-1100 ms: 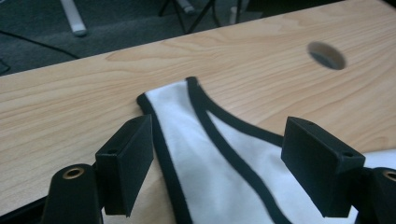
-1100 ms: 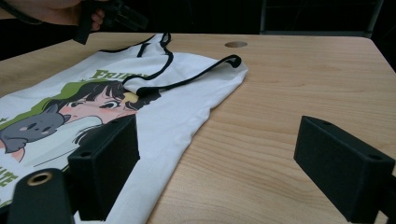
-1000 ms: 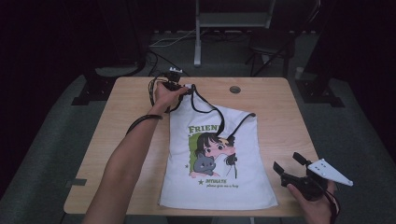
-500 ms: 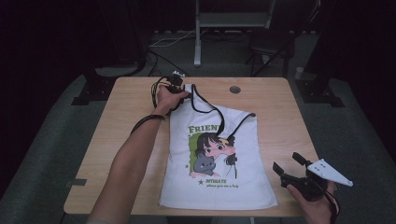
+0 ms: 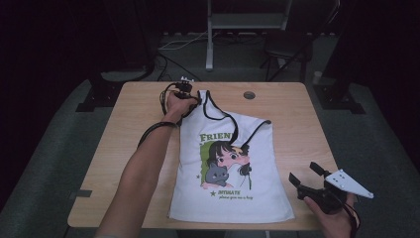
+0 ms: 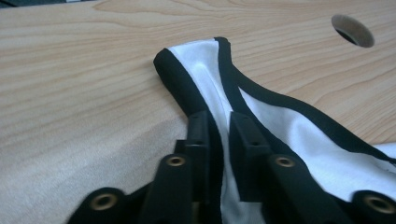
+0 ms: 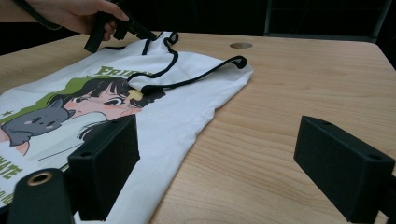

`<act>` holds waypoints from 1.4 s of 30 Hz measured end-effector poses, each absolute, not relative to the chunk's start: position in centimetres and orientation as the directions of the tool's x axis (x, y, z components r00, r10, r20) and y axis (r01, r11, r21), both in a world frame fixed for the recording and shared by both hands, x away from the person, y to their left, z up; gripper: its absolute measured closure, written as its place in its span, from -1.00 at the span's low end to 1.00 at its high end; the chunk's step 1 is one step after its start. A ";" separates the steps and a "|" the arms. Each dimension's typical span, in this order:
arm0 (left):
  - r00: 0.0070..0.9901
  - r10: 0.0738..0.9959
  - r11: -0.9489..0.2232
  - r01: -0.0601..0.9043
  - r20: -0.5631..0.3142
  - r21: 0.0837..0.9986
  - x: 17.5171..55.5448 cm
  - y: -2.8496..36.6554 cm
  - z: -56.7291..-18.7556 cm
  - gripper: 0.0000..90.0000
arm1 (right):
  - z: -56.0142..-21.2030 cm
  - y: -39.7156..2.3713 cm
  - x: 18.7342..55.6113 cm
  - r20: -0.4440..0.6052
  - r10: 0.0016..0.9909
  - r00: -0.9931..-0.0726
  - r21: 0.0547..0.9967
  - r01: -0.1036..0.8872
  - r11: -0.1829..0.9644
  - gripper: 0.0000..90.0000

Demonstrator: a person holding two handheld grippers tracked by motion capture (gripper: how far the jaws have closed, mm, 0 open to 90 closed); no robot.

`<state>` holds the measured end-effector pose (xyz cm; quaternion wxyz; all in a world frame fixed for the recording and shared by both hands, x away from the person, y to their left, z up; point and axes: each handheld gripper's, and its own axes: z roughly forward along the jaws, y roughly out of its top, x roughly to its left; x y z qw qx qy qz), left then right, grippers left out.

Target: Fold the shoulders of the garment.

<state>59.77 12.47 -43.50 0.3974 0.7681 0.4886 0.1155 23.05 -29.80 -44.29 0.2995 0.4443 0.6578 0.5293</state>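
A white tank top [image 5: 230, 168] lies flat on the wooden surface [image 5: 133, 144], with its bottom edge near the person's side. It has black trim and a cartoon picture of a girl and a grey cat [image 5: 216, 173] on the front. One shoulder strap [image 6: 196, 74] reaches toward the far left part of the surface. The other strap [image 5: 257, 124] is folded over onto the shirt, so the top looks lopsided.

The left gripper [image 5: 190, 101] is at the far strap. Its jaws have just been closing, and now they pinch the strap. In the left gripper view the white cloth with its black edge runs up between the two black jaws [image 6: 219, 140], and the strap's end curls on the wood just past them. A round hole [image 6: 352, 30] in the surface is near the strap, a bit off to the side.

The right gripper [image 5: 309, 178] is near the bottom right corner of the surface, just beside the shirt's hem. Its jaws are spread wide with nothing between them. In the right gripper view one jaw seems to hang over the shirt's edge, but it is hard to tell if it touches.
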 end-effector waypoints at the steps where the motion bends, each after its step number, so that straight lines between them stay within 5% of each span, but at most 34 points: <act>1: 0.492 0.843 -0.195 0.655 -0.216 0.730 59.7 12.5 -43.5 0.85 | -44.3 -29.8 23.0 0.076 0.902 -0.426 0.963 0.267 0.045 -0.70; 16: 0.539 0.801 -0.112 0.561 -0.260 0.820 57.6 14.2 -41.3 0.89 | -44.3 -29.8 23.0 0.080 0.900 -0.429 0.963 0.267 0.042 -0.70; 27: 0.688 0.662 -0.110 0.482 -0.298 0.869 51.2 14.4 -39.5 0.84 | -44.3 -29.8 22.9 0.075 0.897 -0.435 0.964 0.263 0.047 -0.70; 33: 0.717 0.640 -0.165 0.479 -0.276 0.862 49.1 14.9 -38.7 0.47 | -44.3 -29.8 22.9 0.074 0.895 -0.439 0.964 0.262 0.049 -0.70; 42: 0.684 0.713 -0.288 0.484 -0.152 0.826 52.1 12.8 -39.0 -0.07 | -44.3 -29.8 23.0 0.075 0.893 -0.444 0.964 0.262 0.049 -0.70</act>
